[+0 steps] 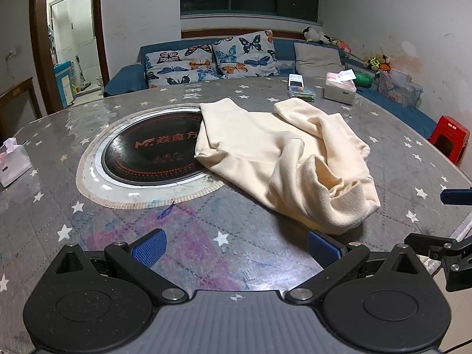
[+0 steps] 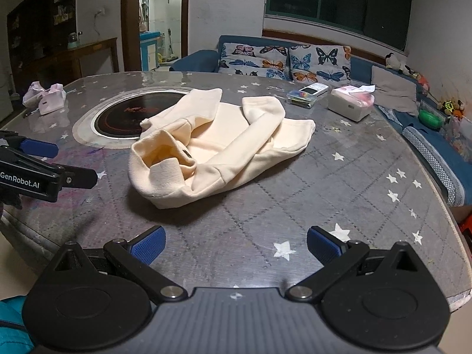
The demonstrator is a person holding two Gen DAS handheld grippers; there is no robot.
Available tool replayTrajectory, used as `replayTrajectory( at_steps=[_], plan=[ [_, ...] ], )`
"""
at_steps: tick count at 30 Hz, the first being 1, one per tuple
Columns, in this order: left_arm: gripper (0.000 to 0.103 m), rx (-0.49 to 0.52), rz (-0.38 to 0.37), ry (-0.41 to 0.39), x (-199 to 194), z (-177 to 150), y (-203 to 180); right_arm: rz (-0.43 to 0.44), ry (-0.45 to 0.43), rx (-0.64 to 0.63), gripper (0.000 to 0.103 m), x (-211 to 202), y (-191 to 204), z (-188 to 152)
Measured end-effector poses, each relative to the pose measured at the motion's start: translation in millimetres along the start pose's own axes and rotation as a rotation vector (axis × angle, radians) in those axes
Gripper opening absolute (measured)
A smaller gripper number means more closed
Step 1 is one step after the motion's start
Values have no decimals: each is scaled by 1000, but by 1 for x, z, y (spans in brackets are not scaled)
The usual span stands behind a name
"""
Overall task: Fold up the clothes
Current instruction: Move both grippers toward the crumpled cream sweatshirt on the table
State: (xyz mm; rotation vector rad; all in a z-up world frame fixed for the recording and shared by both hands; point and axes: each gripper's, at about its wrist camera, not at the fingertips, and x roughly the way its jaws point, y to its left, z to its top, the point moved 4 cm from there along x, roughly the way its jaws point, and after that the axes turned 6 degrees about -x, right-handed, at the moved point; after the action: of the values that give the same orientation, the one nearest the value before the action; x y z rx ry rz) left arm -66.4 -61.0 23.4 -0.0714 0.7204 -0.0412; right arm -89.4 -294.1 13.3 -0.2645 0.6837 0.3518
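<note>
A cream sweatshirt (image 1: 283,159) lies crumpled on the round grey star-print table (image 1: 188,236), its far edge over the black inset cooktop (image 1: 153,150). It also shows in the right wrist view (image 2: 218,144), collar toward me, sleeves folded across the body. My left gripper (image 1: 236,247) is open and empty, hovering near the table's front, short of the garment. My right gripper (image 2: 236,247) is open and empty too, above the table edge, short of the sweatshirt. The left gripper shows at the left edge of the right wrist view (image 2: 44,162).
A white tissue box (image 1: 339,88), a remote and a small case (image 1: 301,90) sit at the table's far side. A pink-white gift bag (image 1: 13,162) stands at the left. A sofa with butterfly cushions (image 1: 212,59) lies behind; a red stool (image 1: 450,138) stands at the right.
</note>
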Motion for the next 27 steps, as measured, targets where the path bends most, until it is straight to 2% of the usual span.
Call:
replayTrajectory(
  at_steps=[27],
  plan=[
    [103,18,-18,1,6,6,-8,23,16,3,102,10,4,7]
  ],
)
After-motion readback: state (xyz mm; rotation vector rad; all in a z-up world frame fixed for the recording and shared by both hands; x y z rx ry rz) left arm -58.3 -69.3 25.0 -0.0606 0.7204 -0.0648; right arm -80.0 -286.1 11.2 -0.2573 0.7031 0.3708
